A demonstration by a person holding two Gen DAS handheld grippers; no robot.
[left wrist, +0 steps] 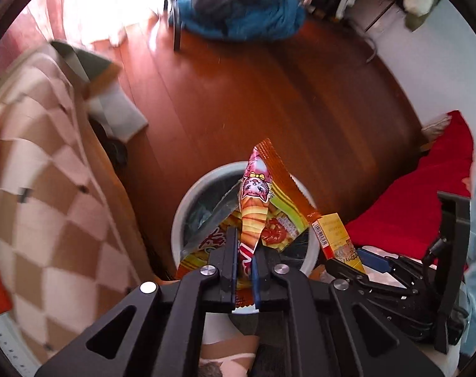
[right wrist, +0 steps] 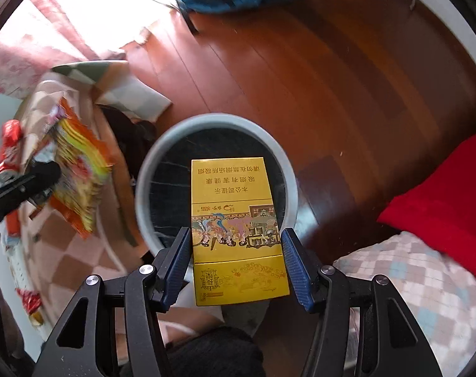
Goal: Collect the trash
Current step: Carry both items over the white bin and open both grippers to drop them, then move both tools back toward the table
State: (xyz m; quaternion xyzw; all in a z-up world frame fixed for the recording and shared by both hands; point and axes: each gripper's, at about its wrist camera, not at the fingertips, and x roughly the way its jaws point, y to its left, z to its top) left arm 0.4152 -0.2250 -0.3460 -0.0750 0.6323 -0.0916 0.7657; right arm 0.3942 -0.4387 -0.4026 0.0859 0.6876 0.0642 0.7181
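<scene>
My left gripper [left wrist: 245,248] is shut on colourful snack wrappers [left wrist: 256,201] and holds them over the white round trash bin [left wrist: 187,201] on the floor. The wrappers also show at the left of the right wrist view [right wrist: 78,169]. My right gripper [right wrist: 235,248] is shut on a yellow cigarette box [right wrist: 235,220] and holds it above the bin [right wrist: 143,176], which has a dark liner inside. The box also shows in the left wrist view [left wrist: 332,235], to the right of the wrappers.
A table with a checkered cloth [left wrist: 43,163] stands at the left, with a red soda can [right wrist: 8,150] on it. A red cushion [left wrist: 426,194] lies at the right. A chair with blue and dark clothes [left wrist: 238,12] stands far off on the wooden floor [left wrist: 269,94].
</scene>
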